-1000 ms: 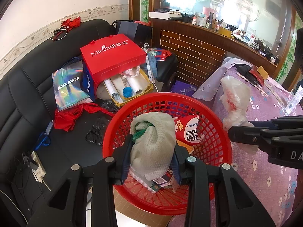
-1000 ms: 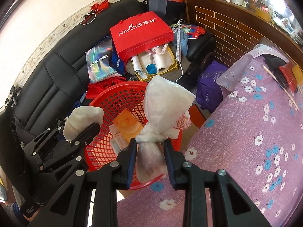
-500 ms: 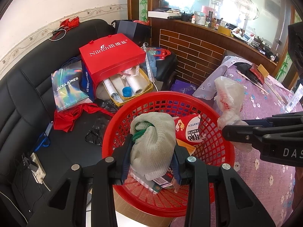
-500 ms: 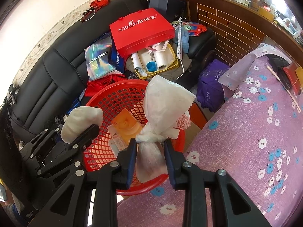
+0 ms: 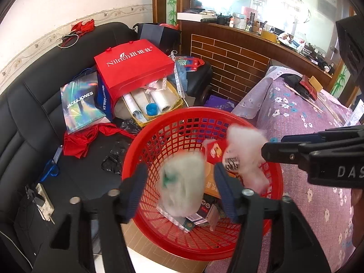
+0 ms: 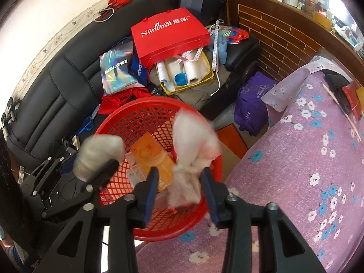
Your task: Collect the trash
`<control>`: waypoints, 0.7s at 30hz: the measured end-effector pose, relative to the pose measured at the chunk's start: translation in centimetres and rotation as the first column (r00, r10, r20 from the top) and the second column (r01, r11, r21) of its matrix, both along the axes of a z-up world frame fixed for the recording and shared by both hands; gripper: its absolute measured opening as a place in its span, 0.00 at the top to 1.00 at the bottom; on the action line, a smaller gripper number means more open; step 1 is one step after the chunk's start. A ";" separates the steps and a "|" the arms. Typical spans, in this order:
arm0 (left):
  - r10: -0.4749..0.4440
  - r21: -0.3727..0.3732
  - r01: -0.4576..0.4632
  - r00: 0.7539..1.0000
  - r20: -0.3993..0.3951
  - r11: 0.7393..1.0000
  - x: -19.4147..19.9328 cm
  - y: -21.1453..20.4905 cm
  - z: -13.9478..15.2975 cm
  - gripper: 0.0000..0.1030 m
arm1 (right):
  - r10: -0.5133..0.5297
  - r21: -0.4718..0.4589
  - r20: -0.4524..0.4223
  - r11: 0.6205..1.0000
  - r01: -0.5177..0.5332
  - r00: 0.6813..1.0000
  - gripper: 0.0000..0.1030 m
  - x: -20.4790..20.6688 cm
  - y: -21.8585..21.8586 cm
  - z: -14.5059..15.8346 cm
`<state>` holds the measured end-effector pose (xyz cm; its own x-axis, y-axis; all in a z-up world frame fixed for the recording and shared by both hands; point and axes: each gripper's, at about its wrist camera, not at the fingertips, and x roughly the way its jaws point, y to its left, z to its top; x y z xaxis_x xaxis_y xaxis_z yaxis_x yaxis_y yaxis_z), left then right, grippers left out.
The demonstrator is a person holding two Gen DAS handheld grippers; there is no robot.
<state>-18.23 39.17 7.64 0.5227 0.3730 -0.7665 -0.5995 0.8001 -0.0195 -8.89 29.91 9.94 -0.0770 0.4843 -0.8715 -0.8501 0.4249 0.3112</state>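
Left wrist view: left gripper over the red basket, jaws just opened, pads clear of the blurred glove between them. Right gripper at 3 o'clock, white bag at its tip. Right wrist view: right gripper jaws just opened, released; bag blurred between them over the basket rim. Left gripper at 9 o'clock, glove beside it.

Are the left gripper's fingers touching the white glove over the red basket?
Apart. The left wrist view shows the left gripper, its jaws just opened, with red basket mesh visible between each finger and the blurred white glove.
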 end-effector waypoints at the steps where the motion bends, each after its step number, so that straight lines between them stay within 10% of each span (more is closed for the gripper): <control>1: -0.002 0.001 0.002 1.000 0.000 1.000 0.0 -0.1 0.0 0.42 | -0.014 0.004 -0.002 1.000 0.014 1.000 0.56 0.2 -0.2 0.1; 10: -0.007 0.011 0.007 1.000 0.017 1.000 -0.2 -0.8 0.9 0.39 | -0.099 0.030 0.063 0.995 0.098 0.993 0.54 0.4 -3.2 2.2; 21: 0.135 0.122 -0.137 0.990 0.030 0.983 -3.0 -3.8 3.2 0.07 | -0.159 0.020 0.343 0.987 0.162 0.926 0.31 -2.2 -10.4 4.5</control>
<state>-21.26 35.34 10.86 0.4766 0.5329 -0.6992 -0.7035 0.7082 0.0603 -11.09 19.54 14.45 0.3052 0.4575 -0.8352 -0.8244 0.5659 0.0087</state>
